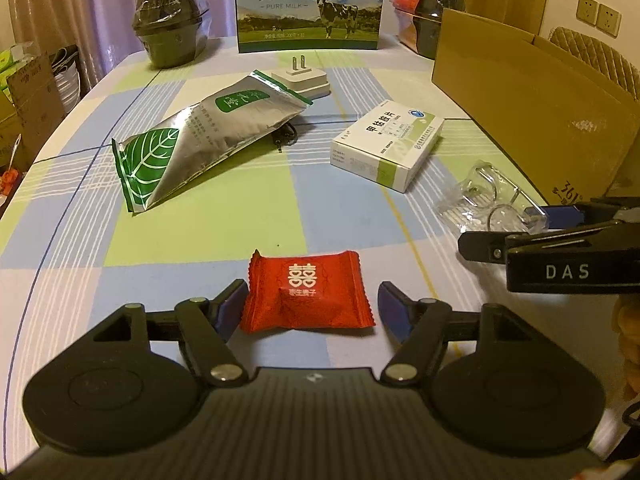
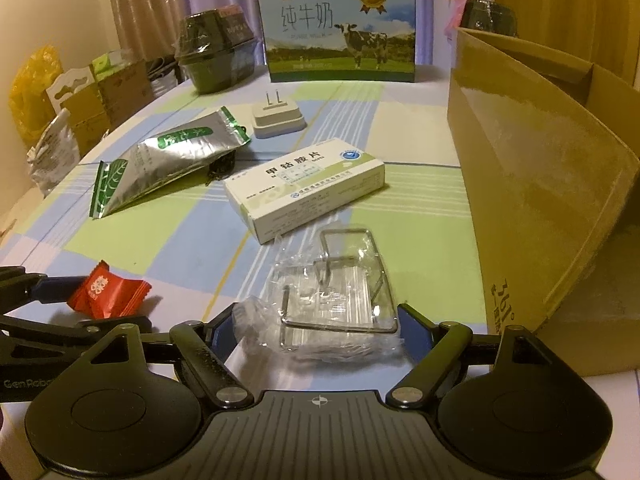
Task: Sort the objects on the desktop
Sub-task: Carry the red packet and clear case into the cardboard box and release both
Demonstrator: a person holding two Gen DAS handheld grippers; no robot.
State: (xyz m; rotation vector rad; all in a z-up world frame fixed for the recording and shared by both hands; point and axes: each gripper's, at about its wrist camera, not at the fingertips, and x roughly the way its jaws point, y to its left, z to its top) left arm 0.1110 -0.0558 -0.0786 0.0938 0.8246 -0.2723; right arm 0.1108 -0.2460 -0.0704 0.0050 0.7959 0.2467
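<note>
Low, both tools spread: left tool (image 1: 310, 306) straddling candy (image 1: 306, 292) (right tool (image 2: 316, 330) straddling hook packet (image 2: 332, 300)).

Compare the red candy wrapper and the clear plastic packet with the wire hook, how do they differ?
The red candy wrapper is opaque, with white characters printed on it; the clear plastic packet is see-through, showing a metal wire hook inside. The wrapper looks smooth and puffed; the packet looks crinkled and flatter. The wrapper lies between the open left gripper's fingers, the packet between the open right gripper's. Both rest on the checked tablecloth, not yet gripped.
</note>
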